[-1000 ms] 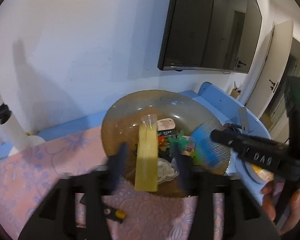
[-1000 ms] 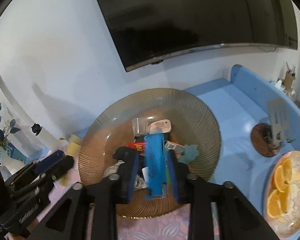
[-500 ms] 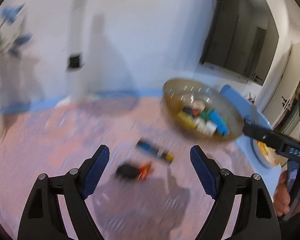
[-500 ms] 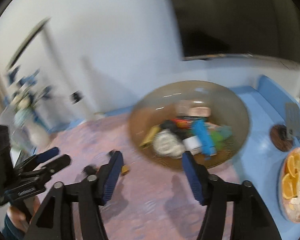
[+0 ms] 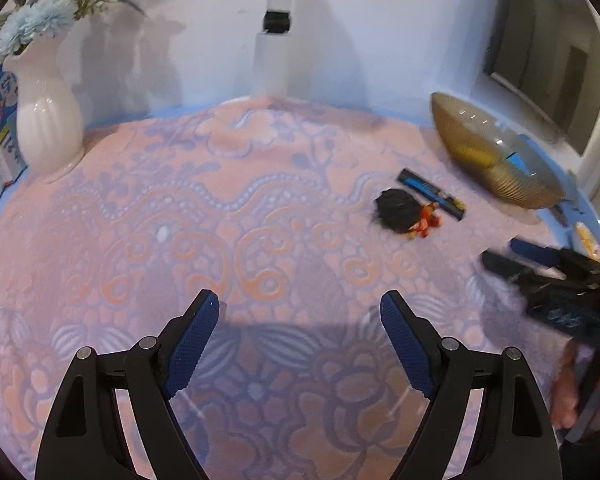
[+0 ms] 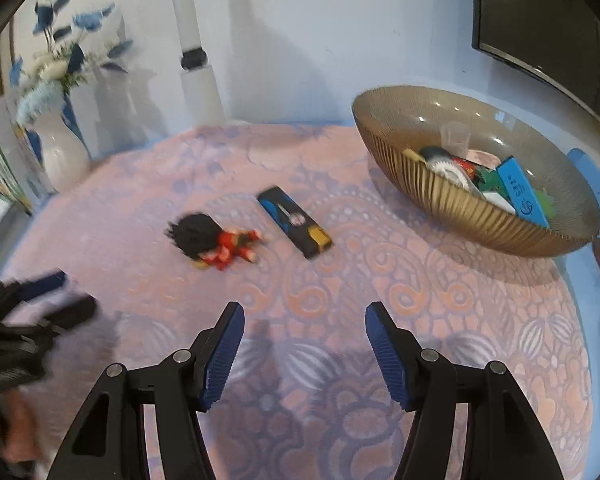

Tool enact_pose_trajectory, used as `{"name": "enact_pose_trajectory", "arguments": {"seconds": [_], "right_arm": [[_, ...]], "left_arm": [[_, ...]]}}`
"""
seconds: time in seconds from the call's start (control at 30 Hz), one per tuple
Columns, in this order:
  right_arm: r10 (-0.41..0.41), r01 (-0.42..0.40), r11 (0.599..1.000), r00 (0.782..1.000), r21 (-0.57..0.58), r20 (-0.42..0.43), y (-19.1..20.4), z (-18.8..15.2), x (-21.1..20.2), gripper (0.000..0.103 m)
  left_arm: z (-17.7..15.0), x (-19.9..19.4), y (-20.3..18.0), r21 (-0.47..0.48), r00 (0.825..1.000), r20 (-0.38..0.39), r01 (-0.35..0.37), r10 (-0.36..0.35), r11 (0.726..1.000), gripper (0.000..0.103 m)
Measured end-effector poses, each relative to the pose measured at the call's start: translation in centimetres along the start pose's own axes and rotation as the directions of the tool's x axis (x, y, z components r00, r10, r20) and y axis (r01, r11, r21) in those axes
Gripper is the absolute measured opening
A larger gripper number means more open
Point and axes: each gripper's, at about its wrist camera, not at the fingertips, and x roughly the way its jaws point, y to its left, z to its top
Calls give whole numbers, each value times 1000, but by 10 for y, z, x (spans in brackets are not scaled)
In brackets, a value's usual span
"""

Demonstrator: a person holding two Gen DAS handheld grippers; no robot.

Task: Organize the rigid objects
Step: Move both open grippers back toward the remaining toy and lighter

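Fingers (image 5: 196,340) of both grippers spread, empty; only right view shows bowl (image 6: 452,200) contents.

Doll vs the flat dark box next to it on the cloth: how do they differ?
The doll is lumpy, with a shaggy black head and a red outfit; the flat dark box is a slim rectangle, black and blue with a yellow end. The doll sprawls on its side; the box lies flat, angled toward the bowl. The box is nearer the bowl. Both rest on the patterned cloth, outside the bowl, close together but apart, held by neither claw.
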Motion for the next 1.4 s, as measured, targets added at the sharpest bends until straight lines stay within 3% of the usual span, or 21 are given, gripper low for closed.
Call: {"name": "enact_pose_trajectory", "arguments": {"seconds": [0.07, 0.2, 0.6, 0.77, 1.0, 1.23, 1.4], "right_arm": [[-20, 20, 1000, 1000, -15, 13, 3, 1, -1, 62], [-35, 35, 999, 999, -32, 11, 6, 1, 0, 80], [-94, 95, 993, 995, -70, 24, 15, -3, -6, 82], [-122, 124, 987, 992, -105, 29, 21, -3, -6, 87], [-157, 162, 985, 985, -63, 77, 16, -4, -17, 91], [-155, 158, 986, 987, -61, 51, 16, -5, -13, 91], [-110, 107, 993, 991, -45, -72, 11, -14, -7, 91]], "left_arm": [[0, 1, 0, 0, 1000, -9, 14, -14, 1000, 82], [0, 7, -1, 2, 999, -34, 18, -18, 1000, 82], [-7, -8, -14, 64, 996, 40, -77, 74, 995, 82], [-7, -12, -10, 45, 995, 58, -87, 84, 995, 83], [-7, -12, -8, 39, 995, 61, -80, 78, 996, 83], [-8, -13, -11, 48, 994, 63, -93, 90, 994, 83], [-7, -10, -11, 64, 995, 32, -98, 96, 993, 83]]}}
